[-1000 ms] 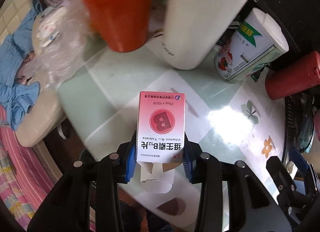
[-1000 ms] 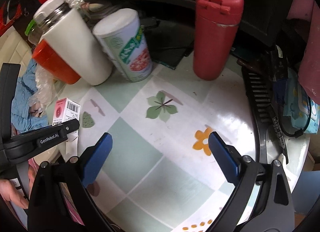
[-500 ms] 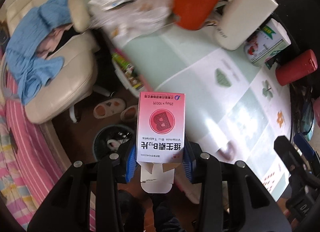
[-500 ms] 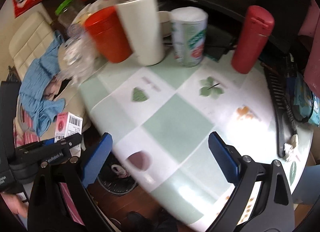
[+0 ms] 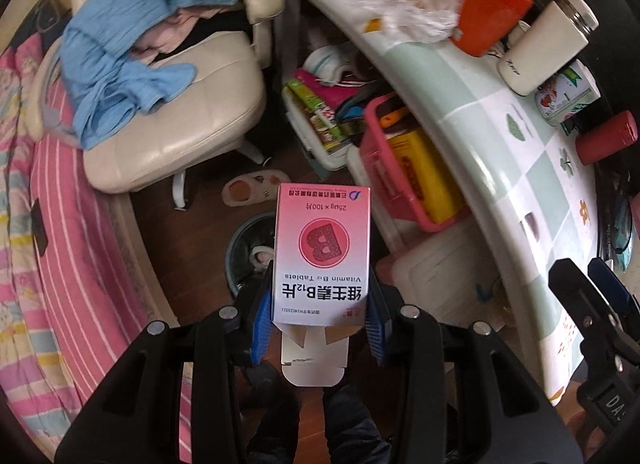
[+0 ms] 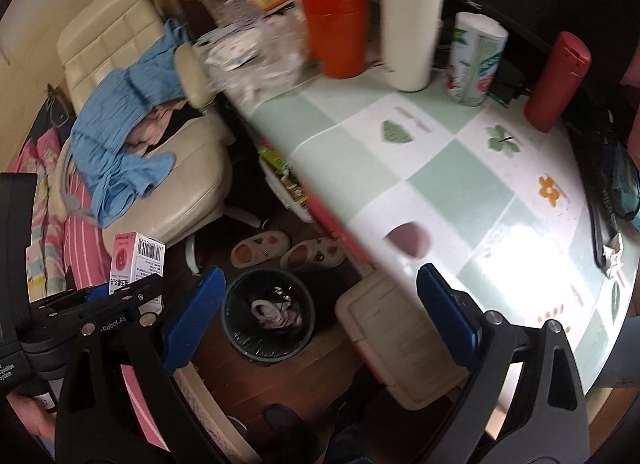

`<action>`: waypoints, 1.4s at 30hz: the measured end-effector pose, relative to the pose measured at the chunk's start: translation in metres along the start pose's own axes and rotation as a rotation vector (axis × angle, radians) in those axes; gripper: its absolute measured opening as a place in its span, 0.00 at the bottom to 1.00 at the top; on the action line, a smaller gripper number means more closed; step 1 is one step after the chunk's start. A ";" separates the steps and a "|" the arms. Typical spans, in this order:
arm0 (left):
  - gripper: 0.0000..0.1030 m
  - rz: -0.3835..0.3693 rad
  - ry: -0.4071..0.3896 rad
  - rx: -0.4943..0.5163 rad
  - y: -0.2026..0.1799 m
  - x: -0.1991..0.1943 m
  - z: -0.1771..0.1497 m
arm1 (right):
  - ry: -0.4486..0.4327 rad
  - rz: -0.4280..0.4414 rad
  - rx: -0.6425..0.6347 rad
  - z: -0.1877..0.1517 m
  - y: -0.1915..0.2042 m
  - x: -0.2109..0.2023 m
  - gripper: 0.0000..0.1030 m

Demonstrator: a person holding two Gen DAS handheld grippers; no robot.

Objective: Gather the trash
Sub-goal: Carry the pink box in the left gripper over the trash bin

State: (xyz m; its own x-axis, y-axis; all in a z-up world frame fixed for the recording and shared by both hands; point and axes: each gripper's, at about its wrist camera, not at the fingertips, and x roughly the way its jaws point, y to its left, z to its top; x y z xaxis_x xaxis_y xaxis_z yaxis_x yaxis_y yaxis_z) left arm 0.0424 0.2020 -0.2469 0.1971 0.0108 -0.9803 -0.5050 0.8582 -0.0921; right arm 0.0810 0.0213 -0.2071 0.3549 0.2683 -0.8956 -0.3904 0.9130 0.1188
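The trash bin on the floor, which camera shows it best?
The right wrist view. The trash bin lies open to the camera there, whole rim and crumpled waste inside visible. In the left wrist view the bin is half hidden behind the pink vitamin box held in the left gripper.

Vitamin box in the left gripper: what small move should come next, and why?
Probably carry it a little further forward until it hangs over the trash bin, then open. The left gripper is shut on the vitamin box, which has left the table and, from the right wrist view, seems to sit left of the bin's mouth. The right gripper is open and empty.
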 end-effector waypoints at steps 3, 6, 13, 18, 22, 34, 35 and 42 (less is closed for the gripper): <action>0.37 0.000 0.003 -0.022 0.023 0.000 -0.014 | 0.009 0.003 -0.023 -0.014 0.020 0.004 0.93; 0.37 0.001 0.012 -0.045 0.046 0.005 -0.029 | 0.024 0.007 -0.046 -0.028 0.039 0.010 0.93; 0.37 0.005 0.045 -0.072 0.082 0.031 -0.055 | 0.063 0.010 -0.086 -0.056 0.069 0.037 0.93; 0.37 0.011 0.069 -0.088 0.099 0.060 -0.068 | 0.088 0.010 -0.110 -0.073 0.080 0.066 0.93; 0.37 0.013 0.081 -0.097 0.107 0.089 -0.074 | 0.104 0.011 -0.130 -0.081 0.080 0.093 0.93; 0.37 0.012 0.129 -0.100 0.105 0.207 -0.083 | 0.152 0.008 -0.162 -0.105 0.059 0.200 0.93; 0.37 0.013 0.133 -0.099 0.104 0.218 -0.084 | 0.157 0.007 -0.165 -0.107 0.057 0.208 0.93; 0.37 0.015 0.150 -0.098 0.100 0.283 -0.085 | 0.184 0.004 -0.180 -0.123 0.044 0.267 0.93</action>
State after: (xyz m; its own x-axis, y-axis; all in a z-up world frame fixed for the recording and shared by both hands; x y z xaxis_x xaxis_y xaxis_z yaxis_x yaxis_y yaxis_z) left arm -0.0233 0.2473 -0.5487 0.0654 -0.0599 -0.9961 -0.5878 0.8043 -0.0870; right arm 0.0547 0.0951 -0.4938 0.1987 0.1961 -0.9602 -0.5420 0.8383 0.0590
